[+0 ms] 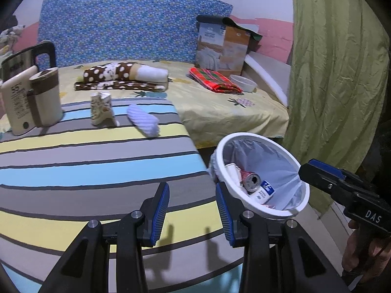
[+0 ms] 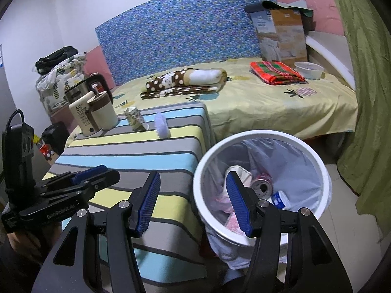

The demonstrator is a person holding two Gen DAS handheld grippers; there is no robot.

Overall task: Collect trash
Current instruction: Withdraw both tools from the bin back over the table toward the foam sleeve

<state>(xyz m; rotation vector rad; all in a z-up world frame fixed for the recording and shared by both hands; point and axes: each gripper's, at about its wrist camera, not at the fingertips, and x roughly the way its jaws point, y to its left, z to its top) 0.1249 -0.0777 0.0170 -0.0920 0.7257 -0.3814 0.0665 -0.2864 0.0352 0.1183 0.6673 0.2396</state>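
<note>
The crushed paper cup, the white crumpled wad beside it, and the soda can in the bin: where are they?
crushed paper cup [image 1: 102, 108], left wrist view, on its patterned side.
white crumpled wad [image 1: 144, 120], left wrist view, on its ridged middle.
soda can [image 2: 262, 187], right wrist view, on its silver top.

The right gripper, seen from the left wrist camera, carries white letters "DAS" on its black body. The left gripper, seen from the right wrist camera, reads "GenRobot.AI" along its side. The cream bottle on the worktop shows a large "55"; its smaller print is too small to read.
</note>
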